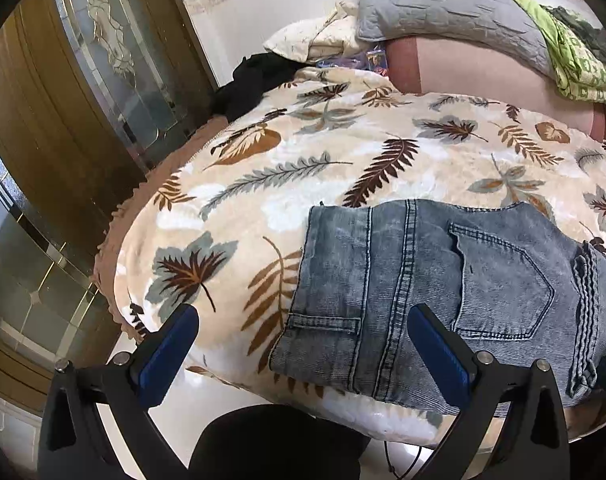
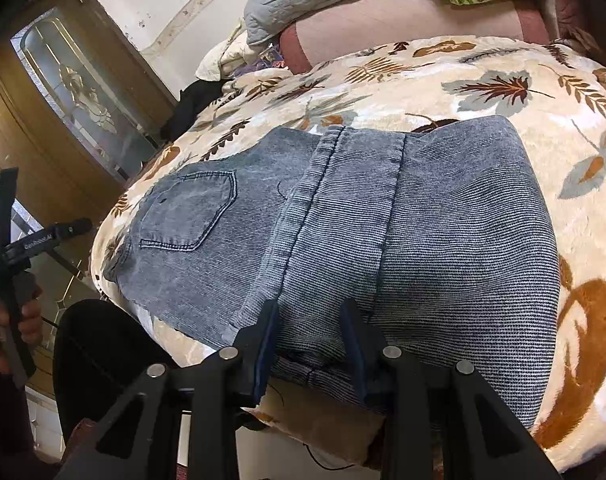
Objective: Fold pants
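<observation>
Denim, thick and ribbed, looking heavy yet limp, likely draping rather than sliding; best pinched at the stacked near edge or the waistband. Closing on that near fold with the right gripper [image 2: 309,332], pads [image 2: 267,344] pressing the jeans [image 2: 383,240], apparently gripping. Hovering with the left gripper [image 1: 303,336] wide open, empty, above the jeans' pocket corner. Lying folded on the blanket [image 1: 303,160], jeans at its near edge. Angling both grippers downward over the blanket.
</observation>
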Available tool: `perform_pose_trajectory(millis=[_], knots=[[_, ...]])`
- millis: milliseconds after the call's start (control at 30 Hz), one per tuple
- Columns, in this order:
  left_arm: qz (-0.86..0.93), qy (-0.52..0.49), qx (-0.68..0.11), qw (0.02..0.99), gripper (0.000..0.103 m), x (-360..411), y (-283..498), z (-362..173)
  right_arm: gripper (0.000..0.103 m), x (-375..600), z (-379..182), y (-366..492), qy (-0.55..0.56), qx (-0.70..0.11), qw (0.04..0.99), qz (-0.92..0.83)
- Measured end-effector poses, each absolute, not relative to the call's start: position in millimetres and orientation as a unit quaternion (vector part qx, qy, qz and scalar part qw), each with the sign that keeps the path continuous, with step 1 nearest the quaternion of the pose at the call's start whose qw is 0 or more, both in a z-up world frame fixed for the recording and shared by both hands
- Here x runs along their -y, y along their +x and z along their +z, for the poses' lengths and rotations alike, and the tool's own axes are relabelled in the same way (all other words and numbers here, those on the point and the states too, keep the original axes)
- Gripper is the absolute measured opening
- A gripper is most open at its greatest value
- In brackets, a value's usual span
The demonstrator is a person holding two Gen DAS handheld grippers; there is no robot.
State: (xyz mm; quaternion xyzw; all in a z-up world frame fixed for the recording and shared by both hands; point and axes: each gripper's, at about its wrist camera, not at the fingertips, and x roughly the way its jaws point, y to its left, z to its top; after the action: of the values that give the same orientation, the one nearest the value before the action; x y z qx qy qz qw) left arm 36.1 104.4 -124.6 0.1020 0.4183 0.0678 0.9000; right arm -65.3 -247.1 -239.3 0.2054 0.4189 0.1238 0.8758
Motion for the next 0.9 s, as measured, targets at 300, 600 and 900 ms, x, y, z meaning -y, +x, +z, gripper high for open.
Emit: perform_pose_trajectory(millis=[300,600,900], knots=[[0.072,0.092,-0.421,0.900,0.103,-111,40,-126,0.036,248,-239,-65,0.208,-0.418,0.875,0.125],[0.069,0.014,-0.486,0.871,0.103,-154,64,-148,0.036,248,-240,-66,0.209,-0.417,0.875,0.125],[0.050,-0.127,-0.554,0.821,0.103,-204,102,-165,0.036,250,-241,-64,0.214,-0.416,0.875,0.126]])
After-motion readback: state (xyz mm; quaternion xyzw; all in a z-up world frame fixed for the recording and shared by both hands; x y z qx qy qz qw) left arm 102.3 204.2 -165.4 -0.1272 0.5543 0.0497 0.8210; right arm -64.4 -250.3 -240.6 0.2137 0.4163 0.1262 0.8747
